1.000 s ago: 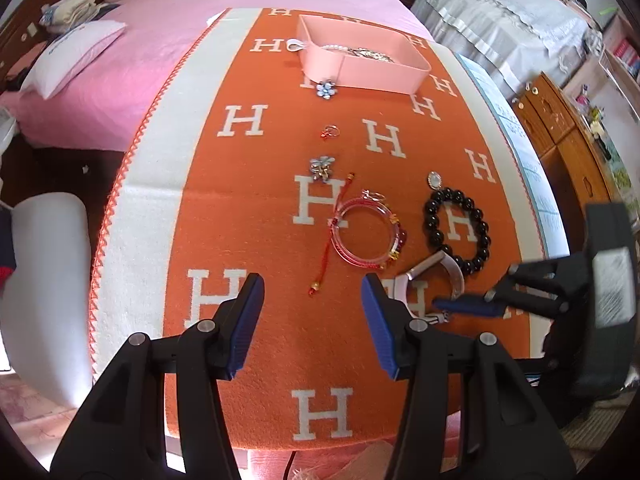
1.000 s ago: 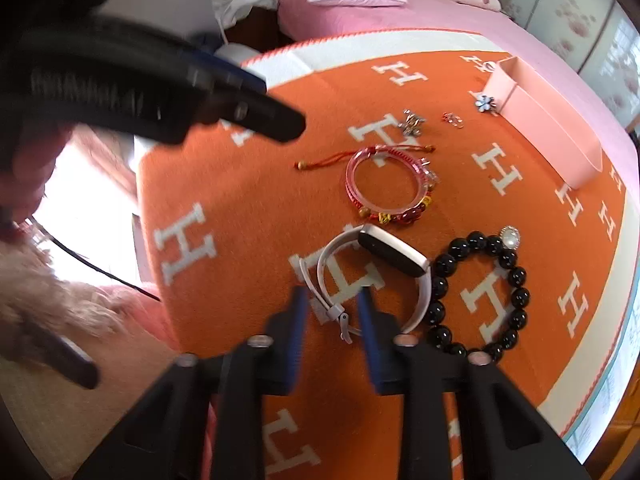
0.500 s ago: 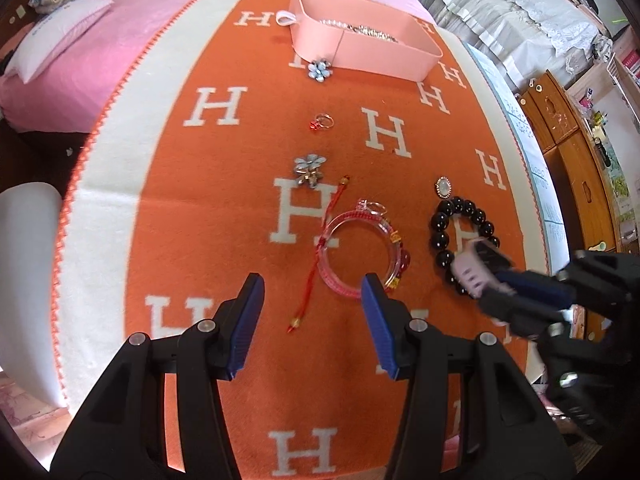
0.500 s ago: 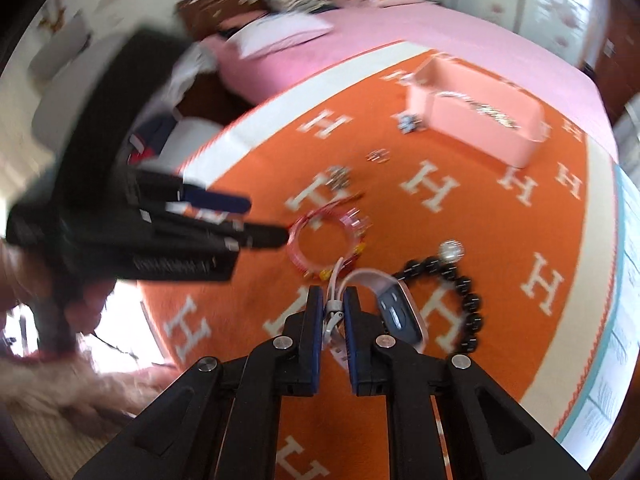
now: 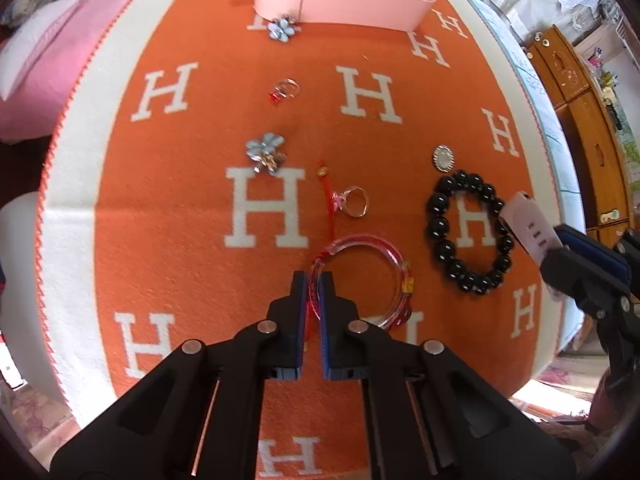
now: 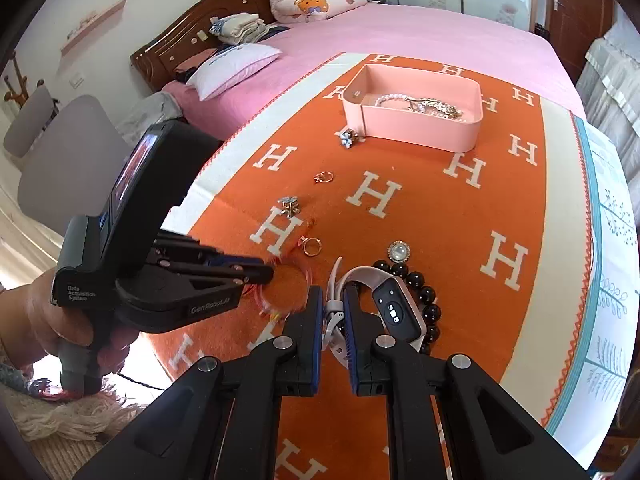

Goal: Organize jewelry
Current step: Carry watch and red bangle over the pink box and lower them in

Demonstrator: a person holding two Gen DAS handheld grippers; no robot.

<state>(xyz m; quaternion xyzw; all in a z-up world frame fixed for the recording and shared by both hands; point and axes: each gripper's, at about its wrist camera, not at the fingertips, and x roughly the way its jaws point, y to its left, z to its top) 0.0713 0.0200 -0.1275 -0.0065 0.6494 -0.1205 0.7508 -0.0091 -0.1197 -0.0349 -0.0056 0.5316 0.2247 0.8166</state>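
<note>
My left gripper is shut on the near left rim of the pink-red bangle, which lies on the orange H-pattern blanket. My right gripper is shut on the strap of a white smart band and holds it above the black bead bracelet. The band also shows at the right of the left wrist view. The pink box with a pearl chain stands at the far end.
On the blanket lie two flower brooches, a red-stone ring, a pink-stone ring, a round silver charm and a red cord. Wooden cabinets stand right; a pink bed lies beyond.
My left gripper moved forward and down and shut on the bangle's rim. My right gripper shut on the smart band's strap and lifted it off the blanket.
</note>
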